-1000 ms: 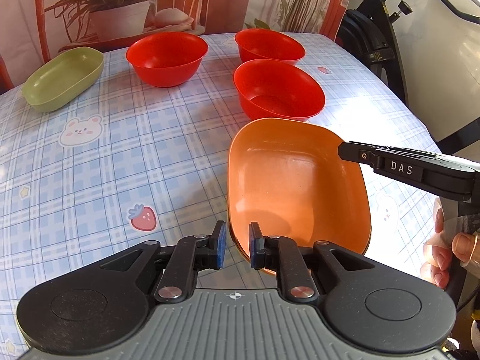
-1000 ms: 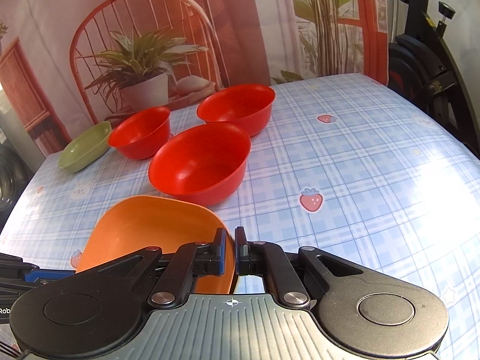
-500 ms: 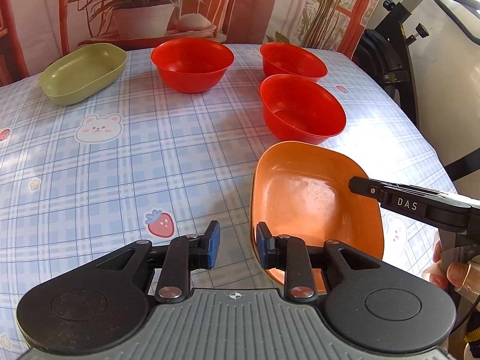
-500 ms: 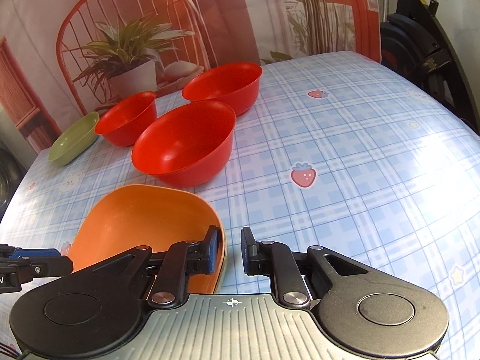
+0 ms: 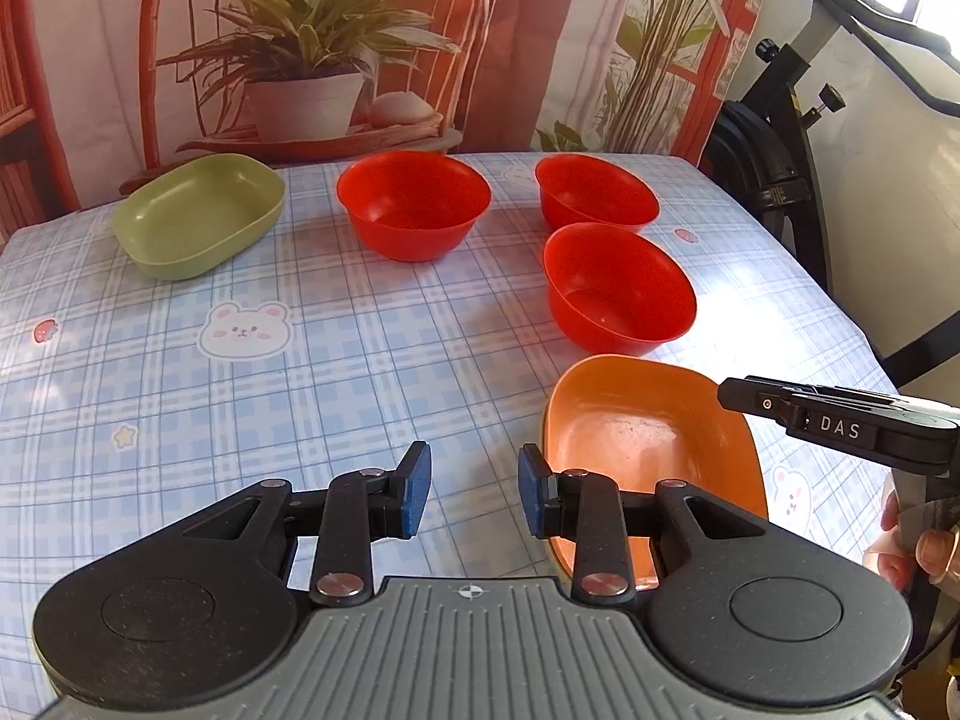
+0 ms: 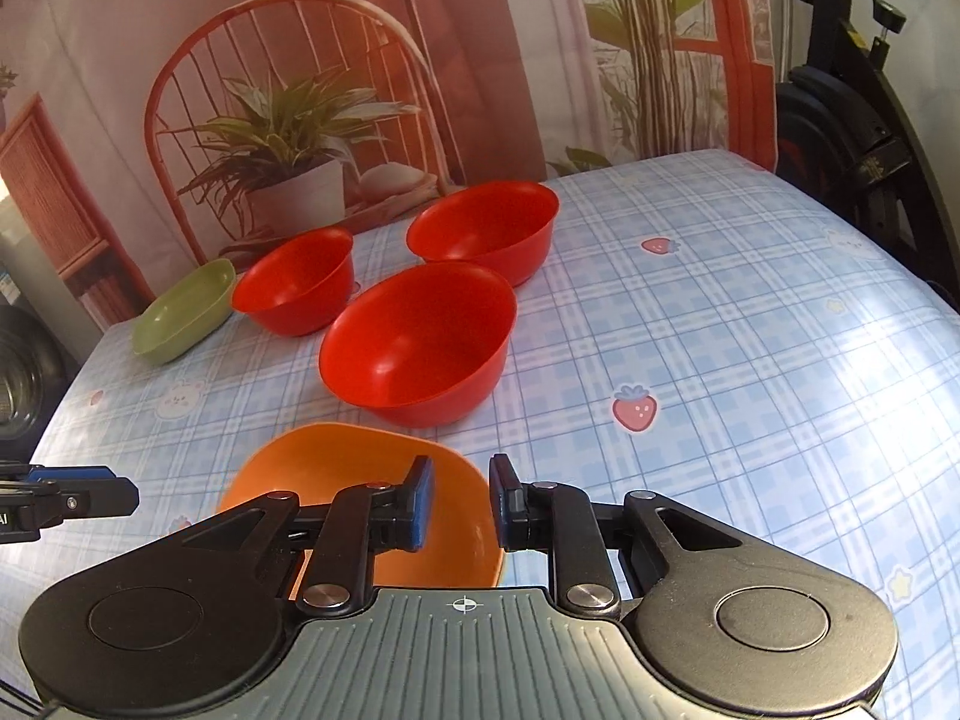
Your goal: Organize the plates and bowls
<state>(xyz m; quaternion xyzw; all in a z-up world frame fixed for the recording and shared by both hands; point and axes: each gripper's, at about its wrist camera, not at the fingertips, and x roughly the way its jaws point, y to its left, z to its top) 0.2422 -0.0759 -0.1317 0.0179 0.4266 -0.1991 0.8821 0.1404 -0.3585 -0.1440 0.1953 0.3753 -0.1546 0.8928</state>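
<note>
An orange dish [image 5: 651, 438] lies on the table near the front edge; it also shows in the right wrist view [image 6: 336, 480]. My left gripper [image 5: 471, 489] is open and empty, just left of the dish. My right gripper [image 6: 461, 501] is open, its jaws straddling the dish's right rim without holding it; it also shows in the left wrist view [image 5: 834, 426]. Three red bowls [image 5: 618, 288] [image 5: 414, 204] [image 5: 594, 192] stand beyond. A green dish [image 5: 201, 216] lies at the far left.
The table [image 5: 300, 360] has a blue checked cloth with bear and strawberry prints. An exercise bike [image 5: 780, 138] stands off the right edge. A printed backdrop [image 5: 300, 60] with a chair and plant hangs behind the table.
Both grippers have opened and let go of the orange dish, which now rests on the table. Both have pulled back and tilted up.
</note>
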